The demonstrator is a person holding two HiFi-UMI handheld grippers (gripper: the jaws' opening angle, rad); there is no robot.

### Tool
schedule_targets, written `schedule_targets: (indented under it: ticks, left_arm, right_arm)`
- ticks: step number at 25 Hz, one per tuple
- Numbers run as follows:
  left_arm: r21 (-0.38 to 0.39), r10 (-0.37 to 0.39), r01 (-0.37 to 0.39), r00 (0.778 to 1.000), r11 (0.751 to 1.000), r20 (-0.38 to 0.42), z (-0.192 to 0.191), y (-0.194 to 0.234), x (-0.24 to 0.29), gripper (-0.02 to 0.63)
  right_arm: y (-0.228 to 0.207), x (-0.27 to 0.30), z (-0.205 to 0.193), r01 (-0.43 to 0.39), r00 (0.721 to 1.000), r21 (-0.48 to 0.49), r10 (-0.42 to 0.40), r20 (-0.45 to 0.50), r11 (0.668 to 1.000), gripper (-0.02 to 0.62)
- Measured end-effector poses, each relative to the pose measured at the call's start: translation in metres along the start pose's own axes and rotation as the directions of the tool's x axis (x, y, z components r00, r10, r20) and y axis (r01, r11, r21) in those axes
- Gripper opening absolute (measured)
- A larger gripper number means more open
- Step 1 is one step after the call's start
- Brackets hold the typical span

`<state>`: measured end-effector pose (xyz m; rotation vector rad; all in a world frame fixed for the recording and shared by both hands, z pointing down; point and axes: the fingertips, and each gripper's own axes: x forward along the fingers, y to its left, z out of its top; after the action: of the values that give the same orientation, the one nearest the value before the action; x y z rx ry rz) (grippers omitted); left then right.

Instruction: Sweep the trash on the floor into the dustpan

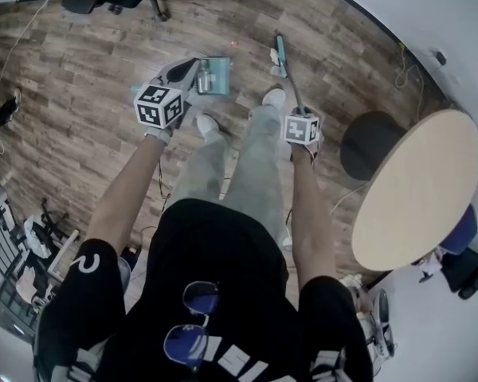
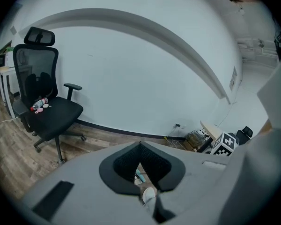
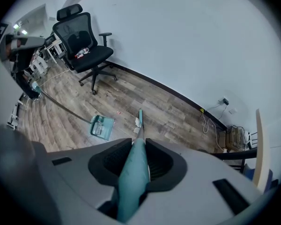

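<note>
**Broom clamped, dustpan down on floor**

Head view: we see the left gripper (image 1: 187,74) just beside the dustpan (image 1: 213,76). The right gripper (image 1: 296,111) holds the broom (image 1: 286,66), with white trash (image 1: 275,54) well ahead of its jaws.

Left gripper view: jaws pressed nearly together, pinching what looks like the thin dark dustpan handle (image 2: 158,212).

Right gripper view: jaws pinch the teal broom shaft. The dustpan sits on the floor (image 3: 168,111), ahead and left of the jaws, and the trash lies straight ahead.

Head view looks down; it and right gripper view share dustpan (image 1: 213,76)
</note>
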<state>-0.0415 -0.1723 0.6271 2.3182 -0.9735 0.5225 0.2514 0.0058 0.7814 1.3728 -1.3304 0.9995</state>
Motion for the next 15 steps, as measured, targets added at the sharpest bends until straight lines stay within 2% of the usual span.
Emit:
schedule_targets:
  ticks: [5, 10, 15]
  left_arm:
    - [-0.004, 0.006, -0.006, 1.000, 1.000, -0.008, -0.028, 0.019, -0.044, -0.002]
    - [-0.007, 0.007, -0.007, 1.000, 1.000, -0.002, -0.043, 0.040, -0.075, -0.002]
    - [-0.013, 0.013, -0.013, 1.000, 1.000, 0.008, -0.053, 0.054, -0.097, -0.003]
  right_arm:
    - [0.049, -0.008, -0.027, -0.007, 0.999, 0.030, 0.009, -0.039, 1.000, 0.084]
    - [0.101, -0.015, -0.031, -0.014, 1.000, 0.014, 0.015, -0.012, 1.000, 0.085]
    - [0.142, -0.018, -0.045, -0.025, 0.999, -0.007, 0.025, -0.030, 1.000, 0.085]
